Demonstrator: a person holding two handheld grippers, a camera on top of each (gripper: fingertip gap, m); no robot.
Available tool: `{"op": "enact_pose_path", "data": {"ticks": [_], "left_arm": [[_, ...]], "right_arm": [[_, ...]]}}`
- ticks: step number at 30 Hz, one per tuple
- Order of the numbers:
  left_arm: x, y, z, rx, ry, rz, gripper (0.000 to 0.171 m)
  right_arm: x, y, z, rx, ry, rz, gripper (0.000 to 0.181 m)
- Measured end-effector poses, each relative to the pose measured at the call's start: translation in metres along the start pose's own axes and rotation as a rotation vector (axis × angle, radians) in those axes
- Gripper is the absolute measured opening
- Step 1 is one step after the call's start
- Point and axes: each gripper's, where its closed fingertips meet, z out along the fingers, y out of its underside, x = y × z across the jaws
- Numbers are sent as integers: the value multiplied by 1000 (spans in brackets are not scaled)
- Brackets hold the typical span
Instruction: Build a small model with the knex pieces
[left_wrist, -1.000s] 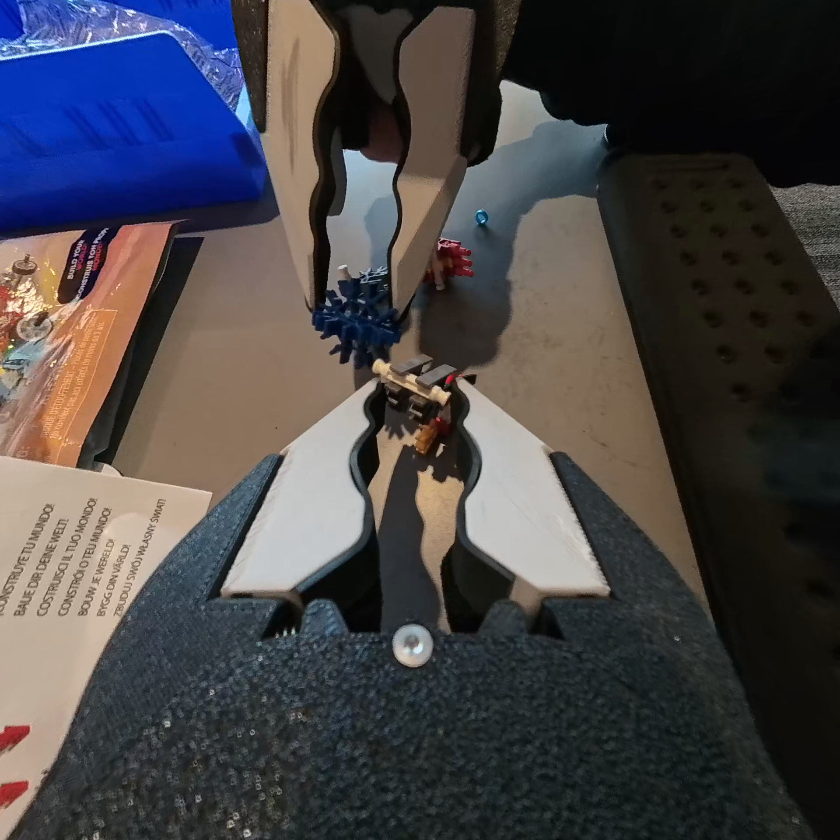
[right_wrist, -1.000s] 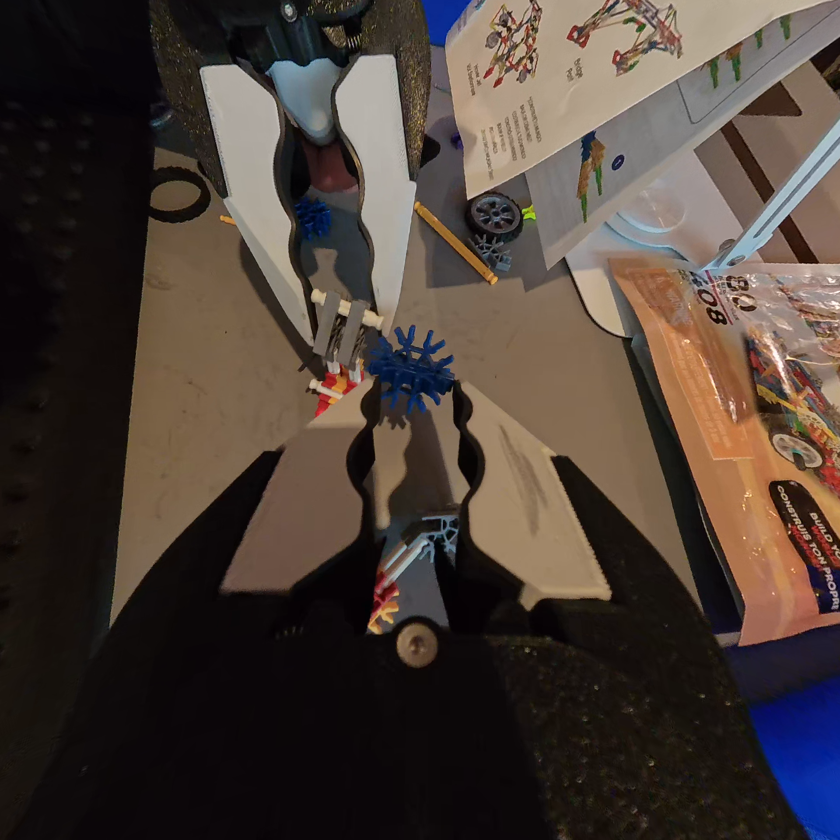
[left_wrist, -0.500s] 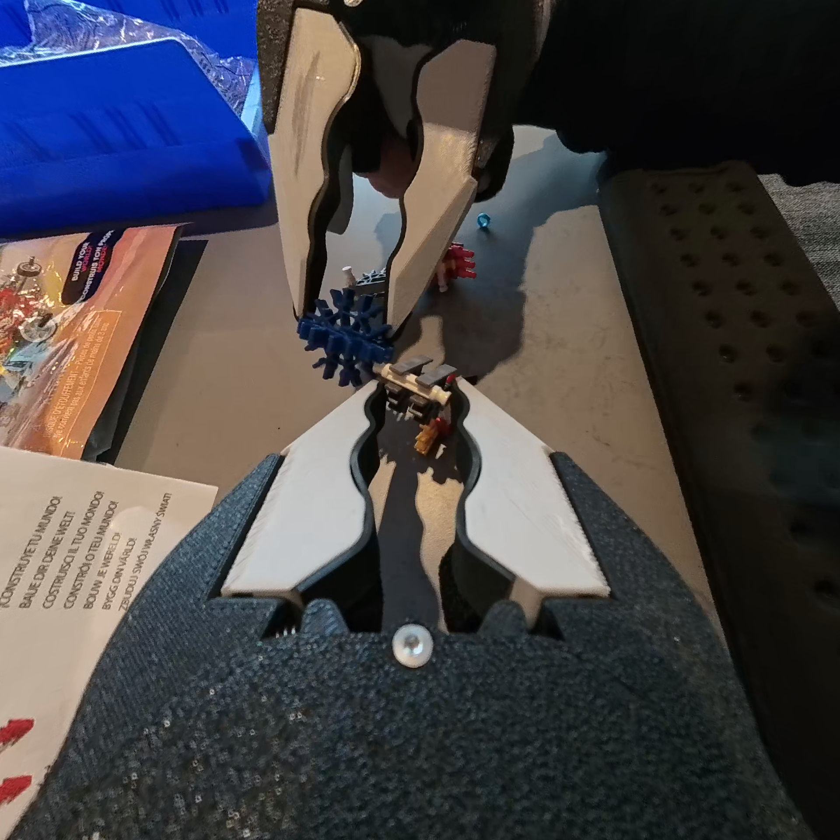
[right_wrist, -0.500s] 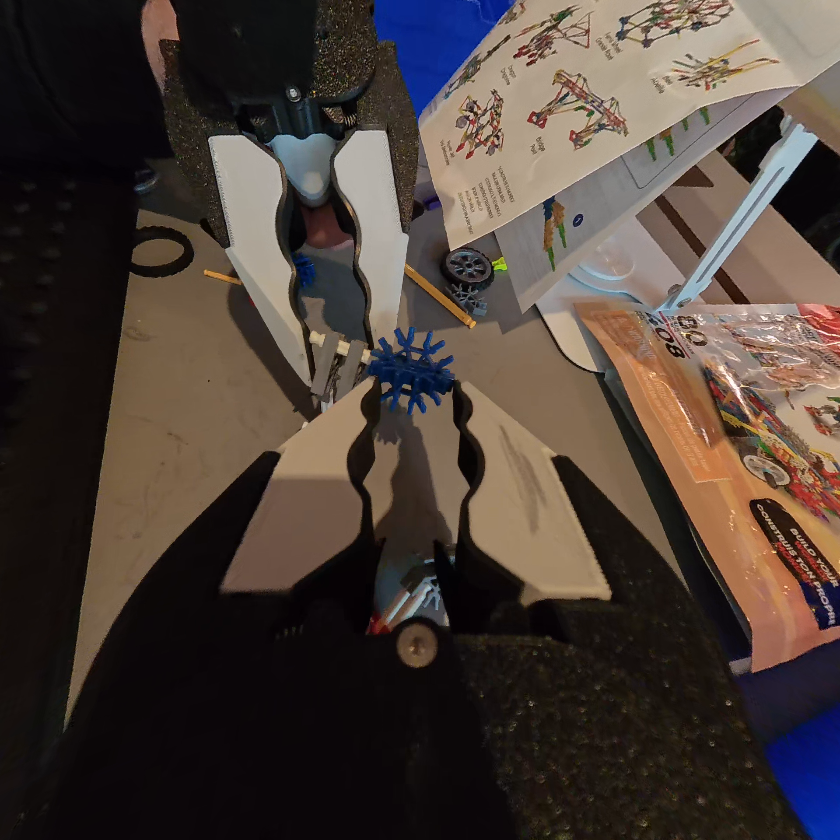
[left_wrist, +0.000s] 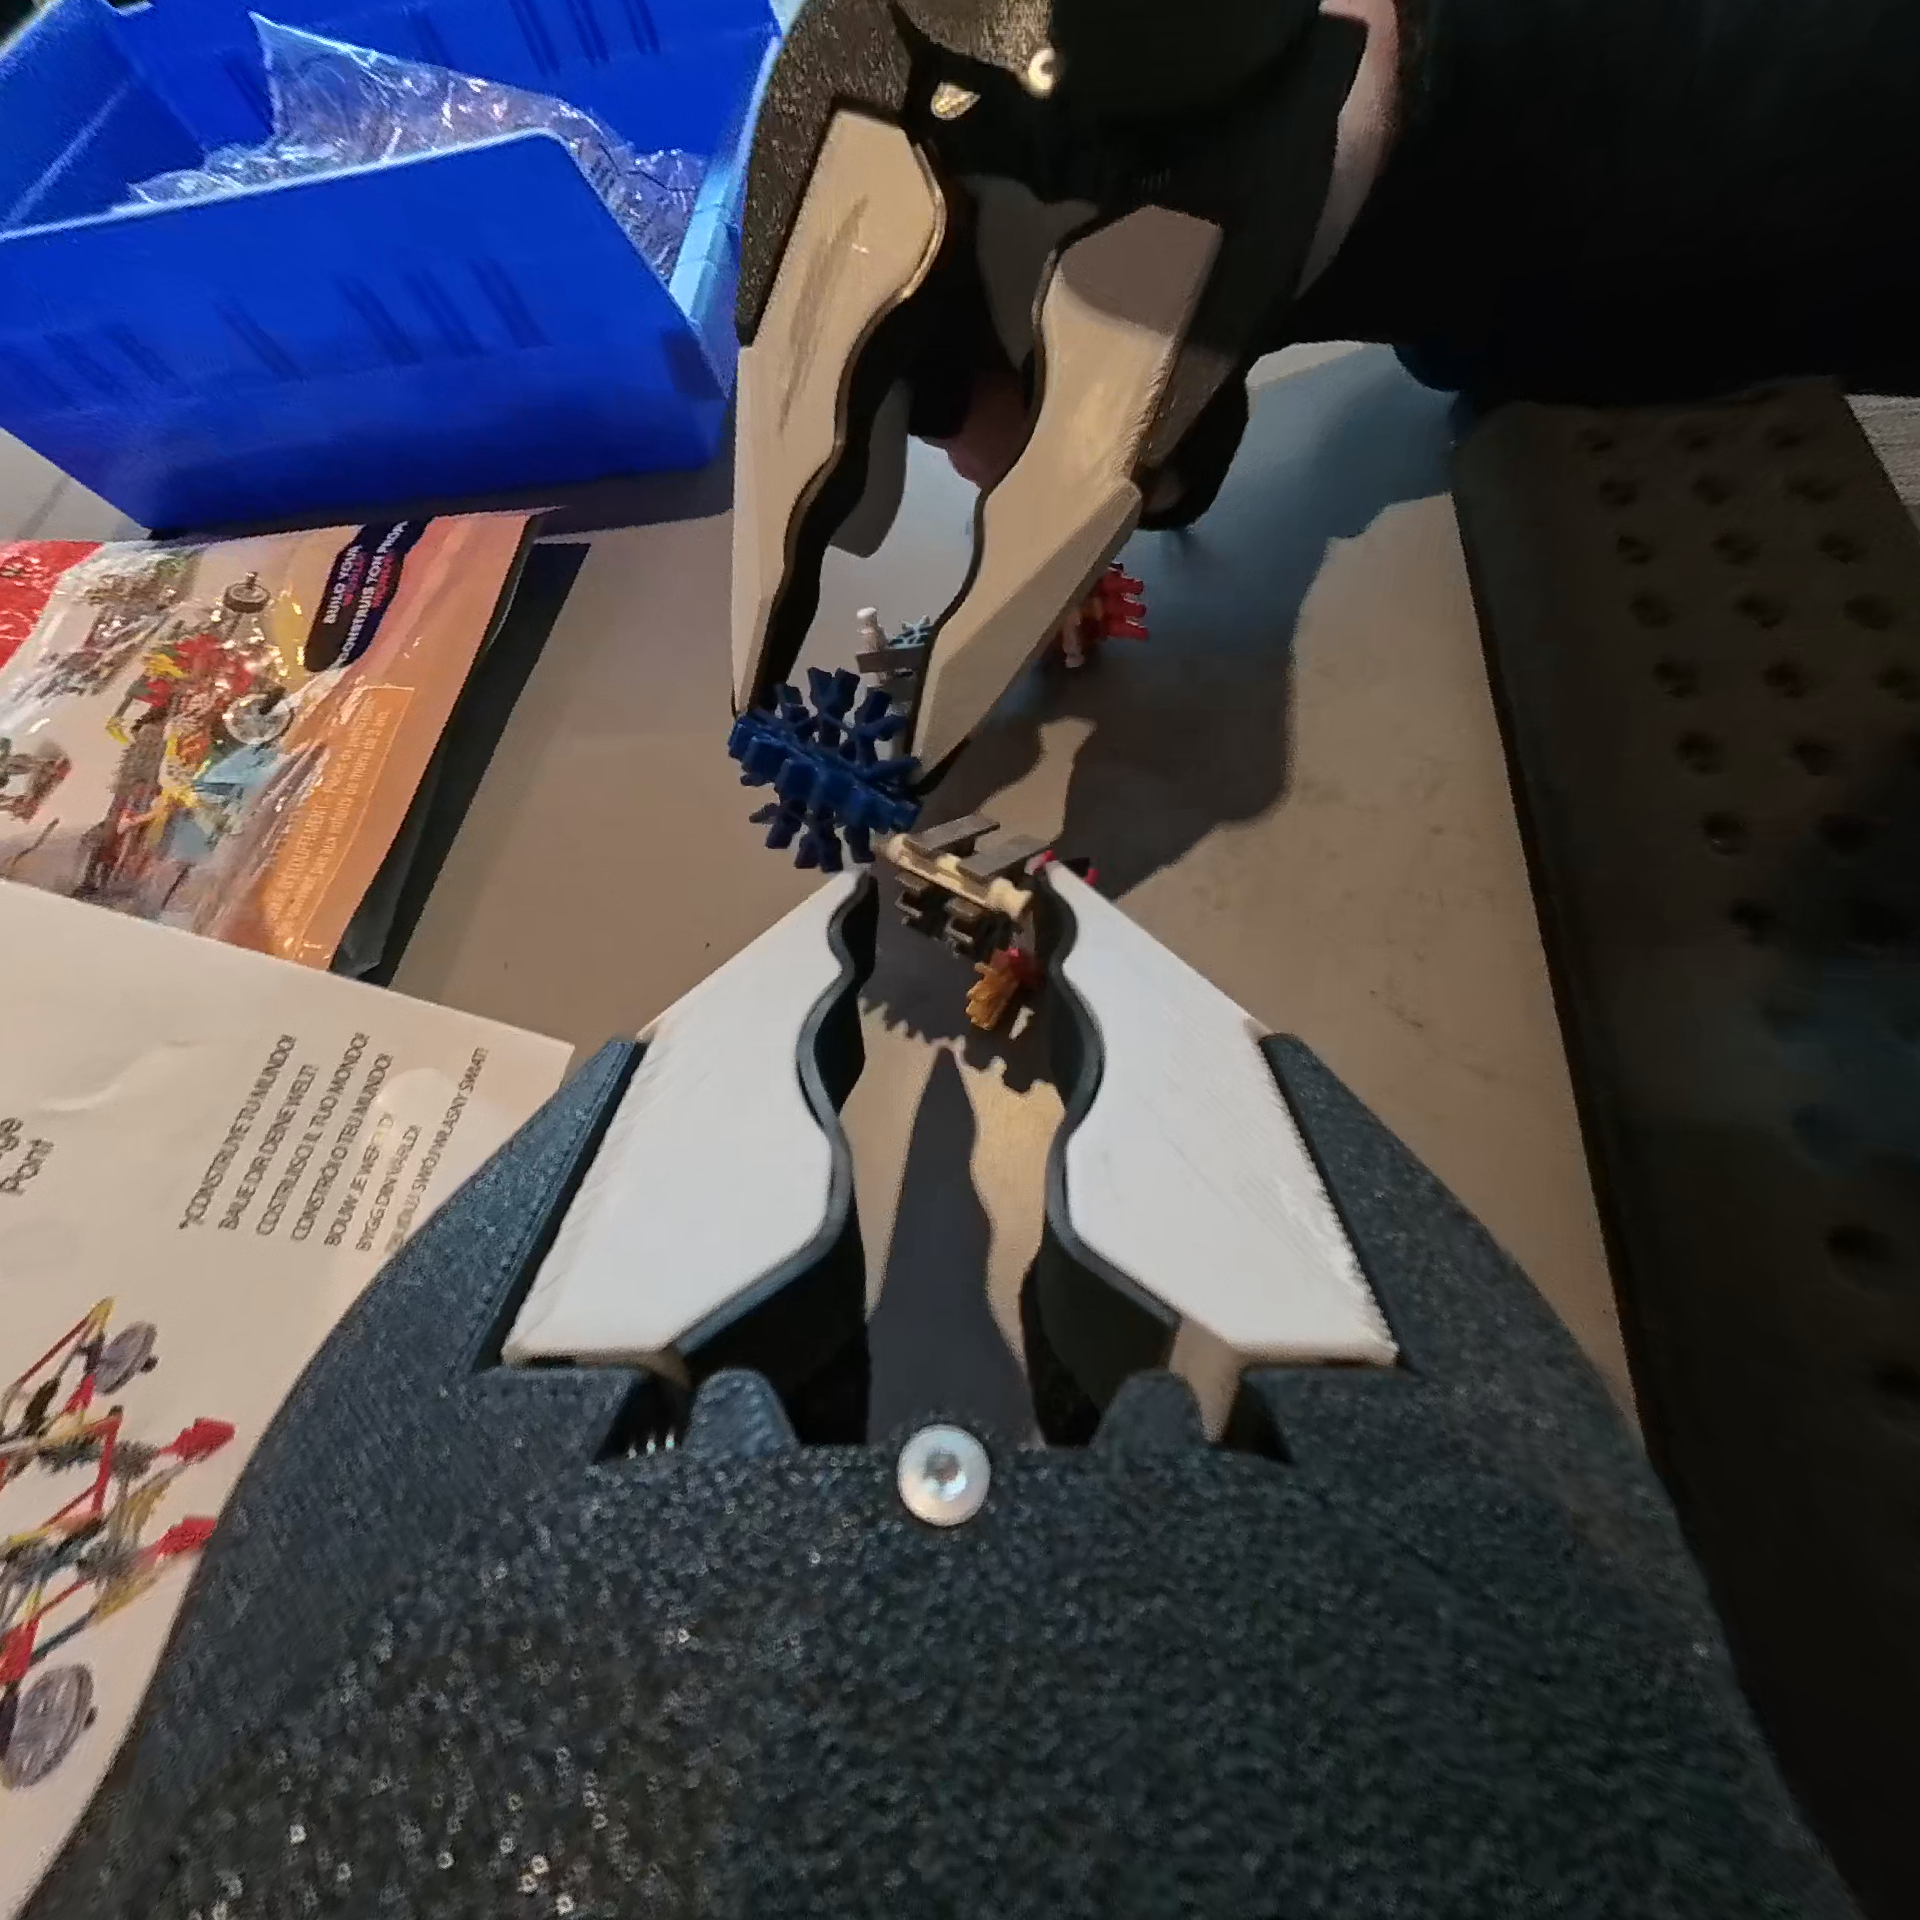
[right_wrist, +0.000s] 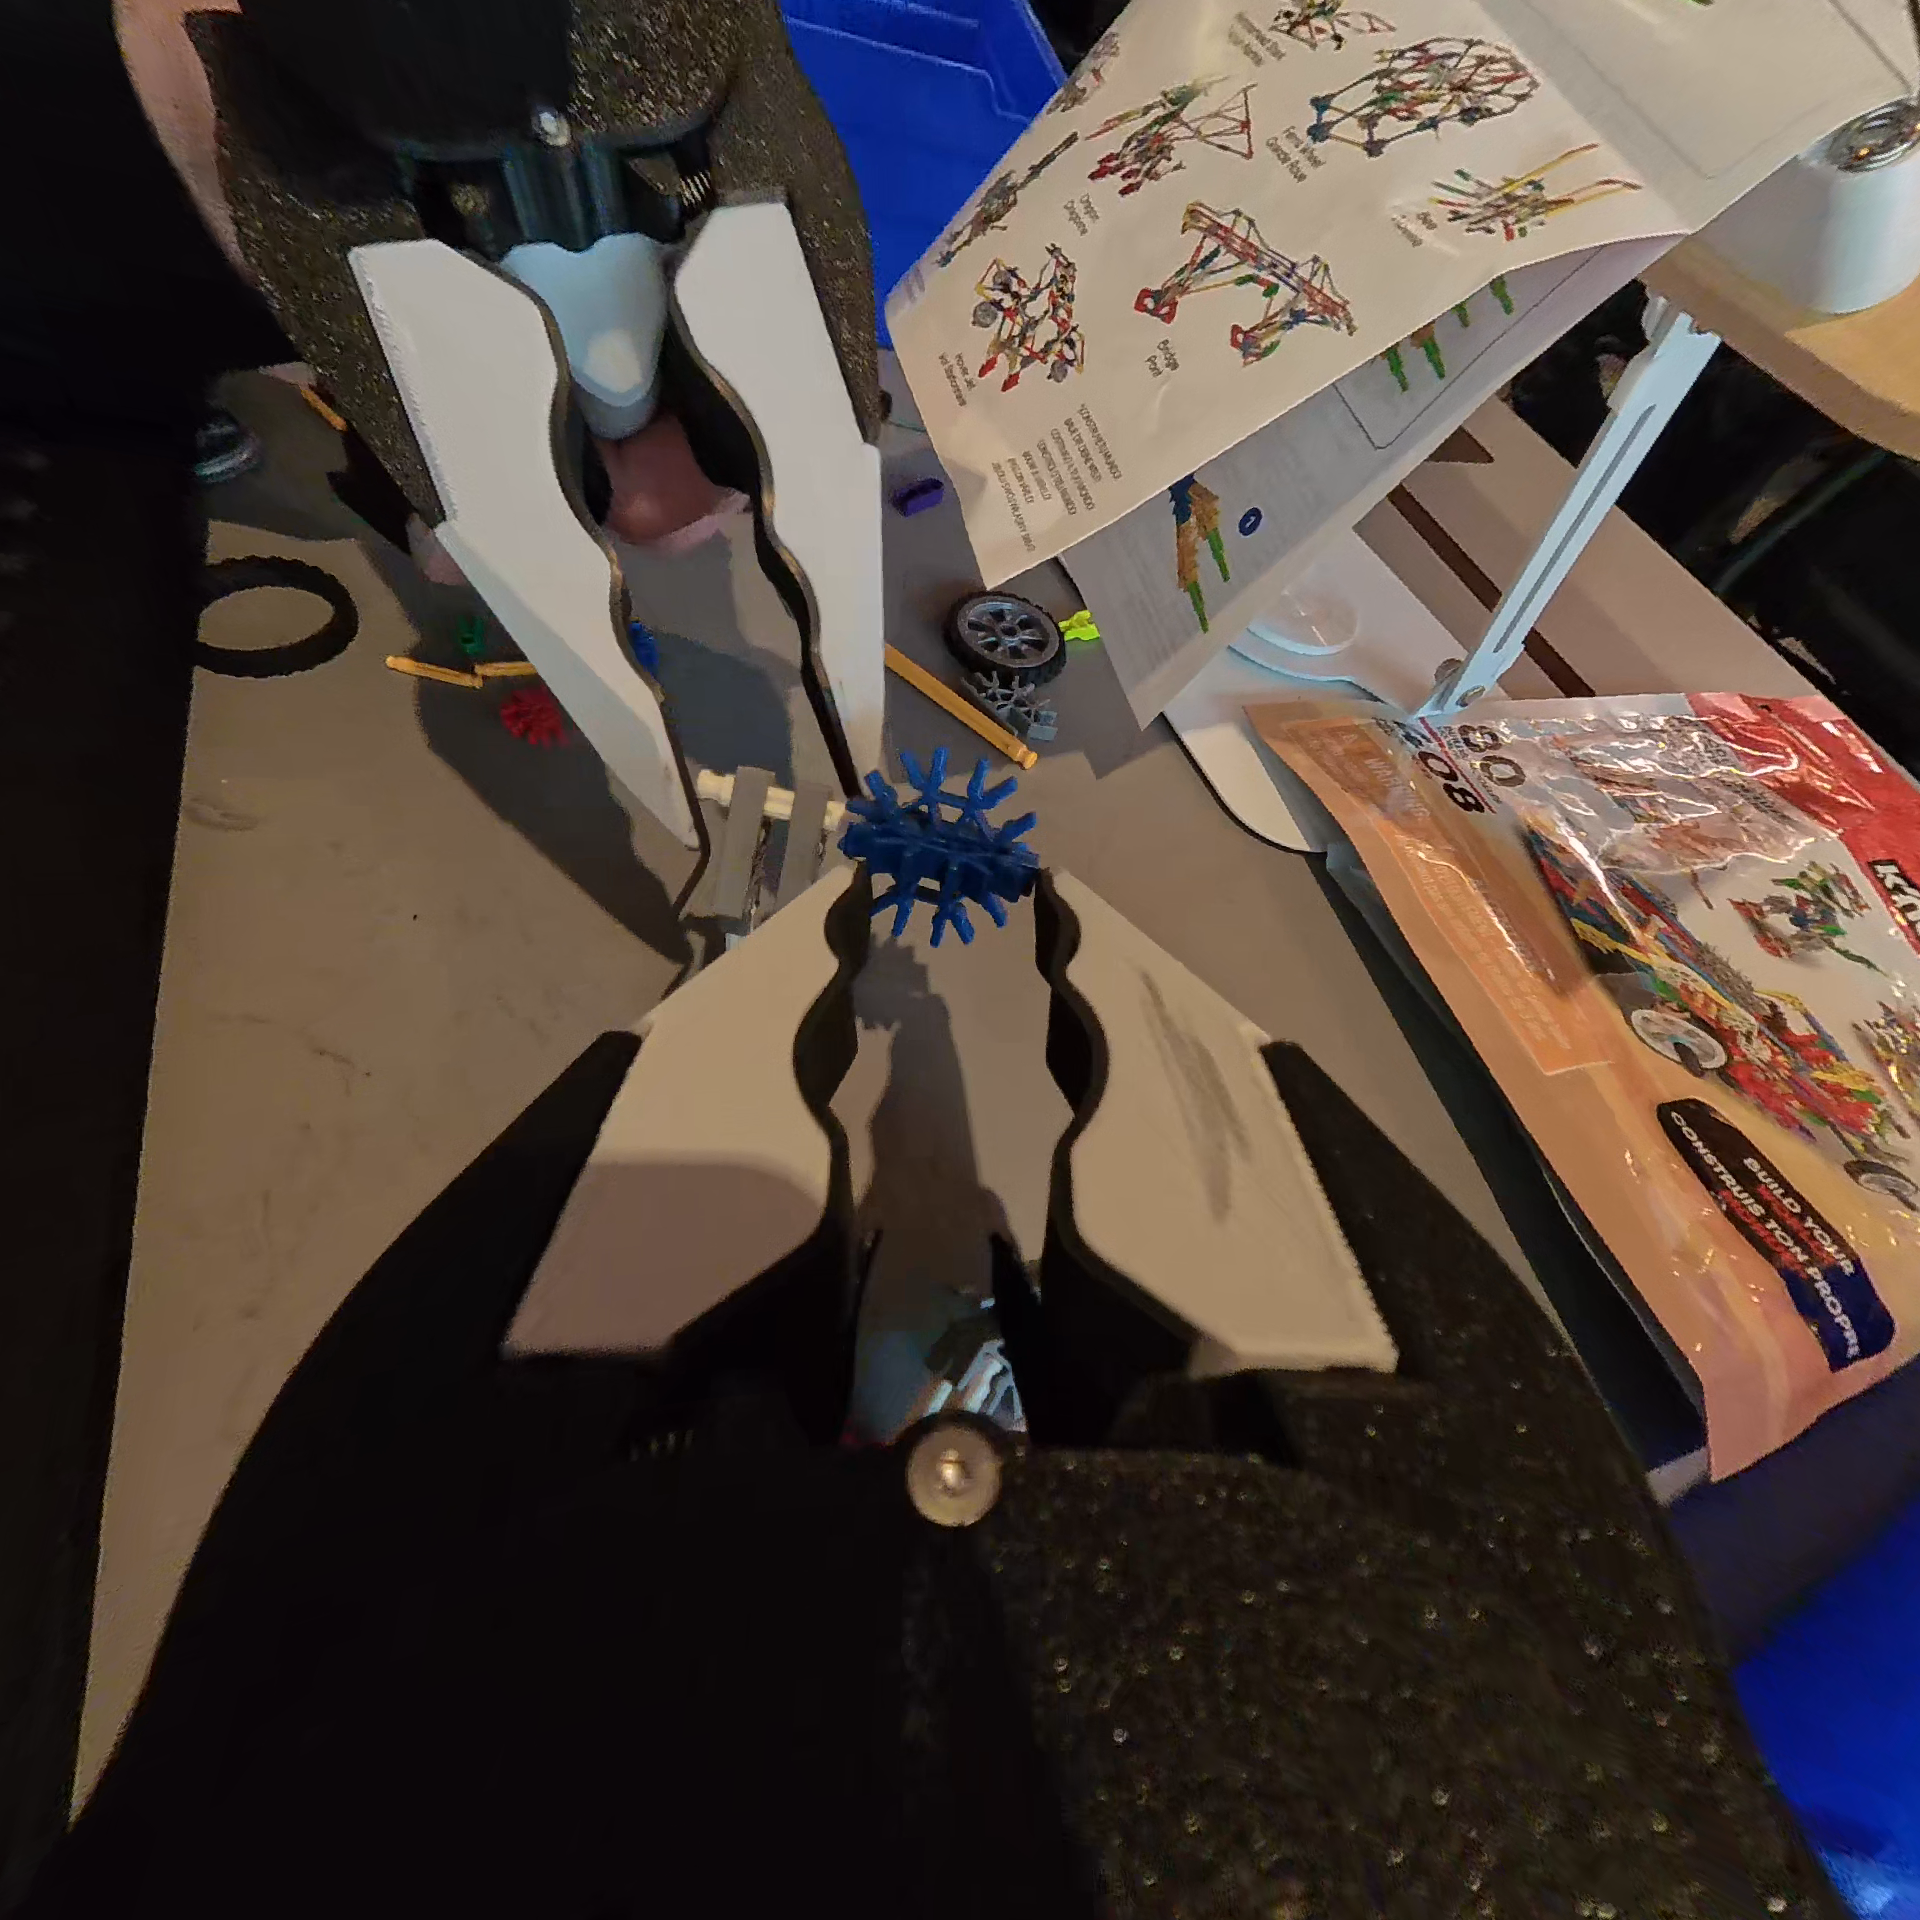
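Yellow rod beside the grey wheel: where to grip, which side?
Take the yellow rod on its bare far half, from above, jaws across it: it lies flat on the table, and a grey connector crowds its near end.

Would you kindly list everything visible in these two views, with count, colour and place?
Snowflake connector: one, blue, between the right tongs' tips.
Grey connector pair on a white rod: one assembly, between the left tongs' tips.
Wheel: one, grey hub with black tyre, on the table near the leaflet.
Loose tyre: one, black, far left on the table.
Rods: two or more, yellow, on the table.
Instruction leaflet: one, white, propped up.
Parts bag: one, orange and clear, at the right.
Bin: one, blue, rear left.
Table: grey.
Left tongs: white, closed on the grey pair.
Right tongs: white, closed on the snowflake.
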Motion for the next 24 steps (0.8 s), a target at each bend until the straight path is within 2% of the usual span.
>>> {"op": "enact_pose_path", "data": {"ticks": [8, 19, 24], "left_arm": [[0, -2, -1, 12, -50, -18, 24], [0, -4, 2, 67, -9, -87, 25], [2, -1, 6, 53, -5, -85, 27]], "right_arm": [[0, 0, -1, 10, 36, -7, 31], [0, 4, -3, 17, 88, 1, 31], [-1, 2, -3, 22, 97, -9, 31]]}}
